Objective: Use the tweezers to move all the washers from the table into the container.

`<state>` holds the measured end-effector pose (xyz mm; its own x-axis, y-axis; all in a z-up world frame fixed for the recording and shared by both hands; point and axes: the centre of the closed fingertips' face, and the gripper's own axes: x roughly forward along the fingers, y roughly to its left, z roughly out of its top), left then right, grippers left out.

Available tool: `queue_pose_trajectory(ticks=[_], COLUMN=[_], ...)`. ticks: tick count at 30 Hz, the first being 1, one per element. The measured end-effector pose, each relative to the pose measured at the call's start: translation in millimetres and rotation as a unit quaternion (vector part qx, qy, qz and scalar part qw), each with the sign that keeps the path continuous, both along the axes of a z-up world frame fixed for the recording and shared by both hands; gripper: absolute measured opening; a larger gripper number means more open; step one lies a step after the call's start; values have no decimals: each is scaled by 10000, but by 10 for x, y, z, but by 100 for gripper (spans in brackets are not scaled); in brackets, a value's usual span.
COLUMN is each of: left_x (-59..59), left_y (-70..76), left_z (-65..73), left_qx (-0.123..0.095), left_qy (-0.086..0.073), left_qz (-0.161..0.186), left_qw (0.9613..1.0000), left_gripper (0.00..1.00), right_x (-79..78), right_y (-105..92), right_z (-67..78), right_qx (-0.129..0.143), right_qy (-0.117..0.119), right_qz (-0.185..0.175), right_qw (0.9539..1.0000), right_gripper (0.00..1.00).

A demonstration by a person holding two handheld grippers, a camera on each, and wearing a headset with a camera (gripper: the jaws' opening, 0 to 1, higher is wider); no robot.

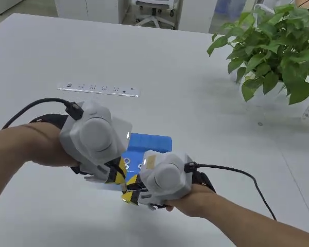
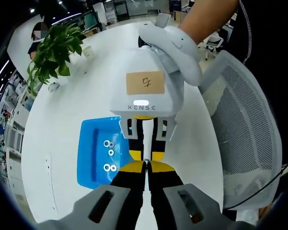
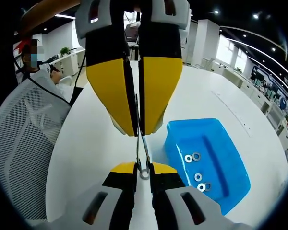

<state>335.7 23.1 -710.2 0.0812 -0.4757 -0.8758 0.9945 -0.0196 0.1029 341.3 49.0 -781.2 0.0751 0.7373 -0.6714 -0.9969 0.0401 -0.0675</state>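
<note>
A blue container (image 1: 155, 141) sits on the white table, with several washers in it (image 2: 109, 155). My two grippers face each other tip to tip just in front of it. The left gripper (image 1: 118, 171) is shut on thin metal tweezers (image 3: 143, 153), whose prongs point toward the right gripper (image 3: 144, 170). A small washer (image 3: 144, 174) sits right at the tweezer tips, and the right gripper's jaws are closed in on it. Seen from the right gripper view, the container (image 3: 225, 153) lies just to the right of the tips.
A potted plant (image 1: 278, 46) stands at the table's far right. A flat power strip (image 1: 98, 89) lies toward the back left. A mesh office chair (image 2: 240, 134) stands beside the table. Cables trail from both grippers.
</note>
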Motion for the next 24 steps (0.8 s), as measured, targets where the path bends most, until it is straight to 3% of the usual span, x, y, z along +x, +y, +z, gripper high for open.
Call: queue_pose_trajectory(ticks=[24], left_x=[-3], left_y=[-13], left_z=[-107], left_qx=[-54], left_qy=[152], left_qz=[46], left_qw=[9999], left_gripper=[6], right_x=[-27], right_y=[5], right_z=[-141], right_qx=[-25], right_qy=[176], right_qz=[-4], right_qw=[9998], right_gripper=[12])
